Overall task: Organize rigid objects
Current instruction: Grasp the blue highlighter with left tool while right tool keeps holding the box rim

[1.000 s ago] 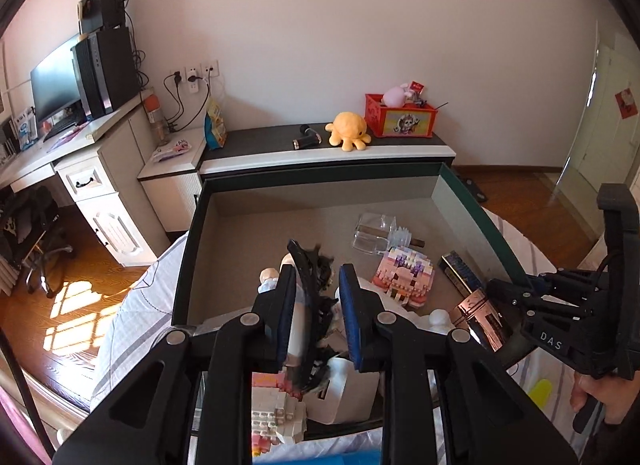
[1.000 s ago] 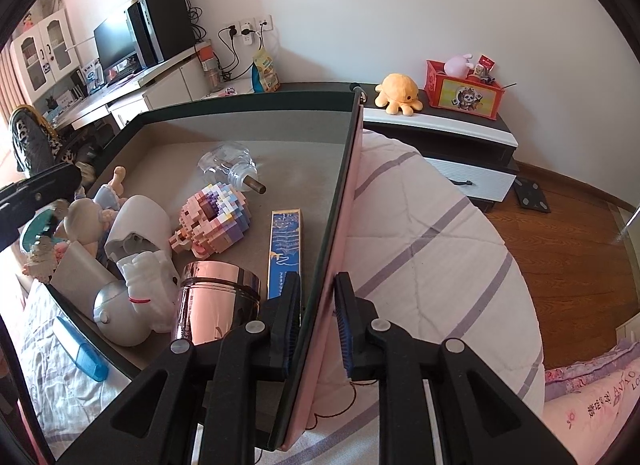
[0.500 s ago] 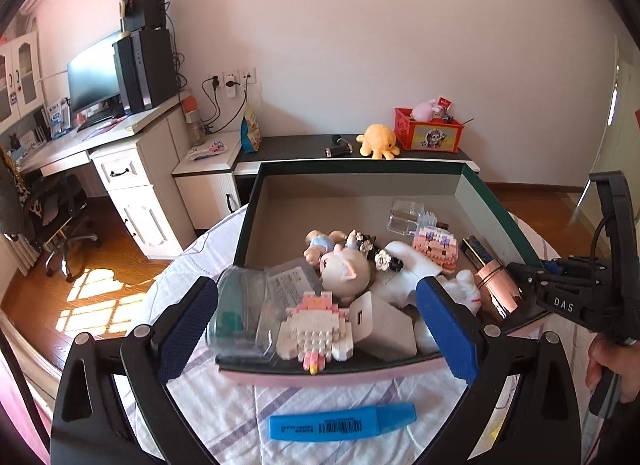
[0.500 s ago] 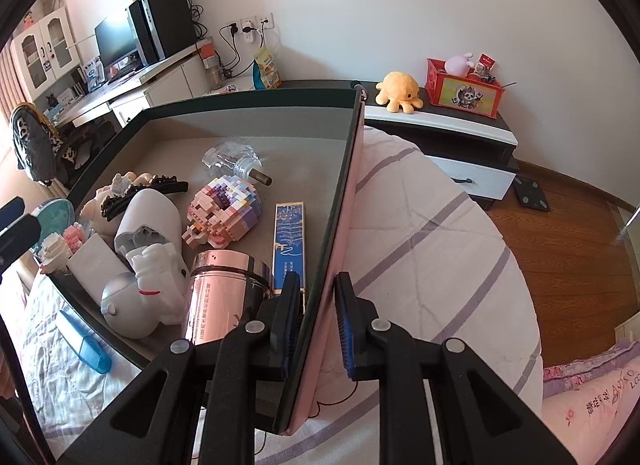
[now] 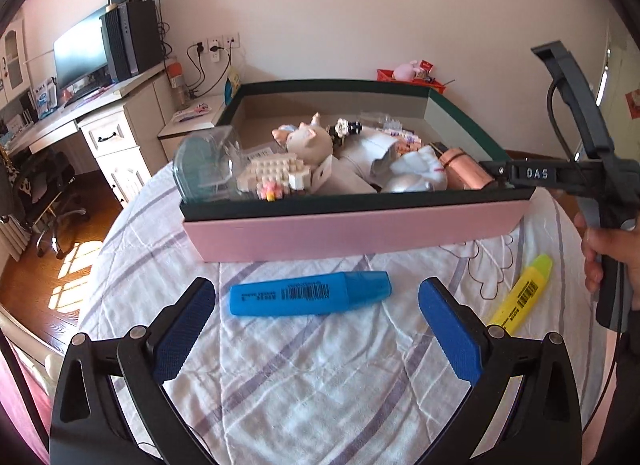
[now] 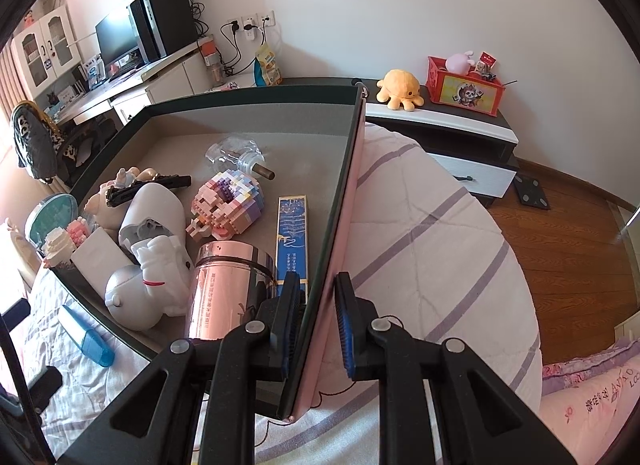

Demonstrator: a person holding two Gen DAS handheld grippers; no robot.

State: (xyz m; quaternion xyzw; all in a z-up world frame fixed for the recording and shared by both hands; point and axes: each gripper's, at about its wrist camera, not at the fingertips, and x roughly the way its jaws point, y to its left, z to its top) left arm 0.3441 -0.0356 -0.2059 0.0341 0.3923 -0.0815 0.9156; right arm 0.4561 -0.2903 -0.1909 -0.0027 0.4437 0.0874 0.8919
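The left gripper (image 5: pixel 316 321) has let go of the hair clip, backed out of the box (image 5: pixel 352 231) and now hangs spread wide over the blue highlighter (image 5: pixel 310 293) lying on the quilt just before it. Light, stiff and slick, it looks best pinched across mid-barrel. The right gripper (image 6: pixel 318 321) stays pressed together on the box's side wall.

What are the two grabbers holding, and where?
The right gripper pinches the box by its side wall. The left gripper holds nothing.

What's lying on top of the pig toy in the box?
A black hair clip lies across the pig toy in the box. The clip and neighbouring toys hide most of the pig's body.
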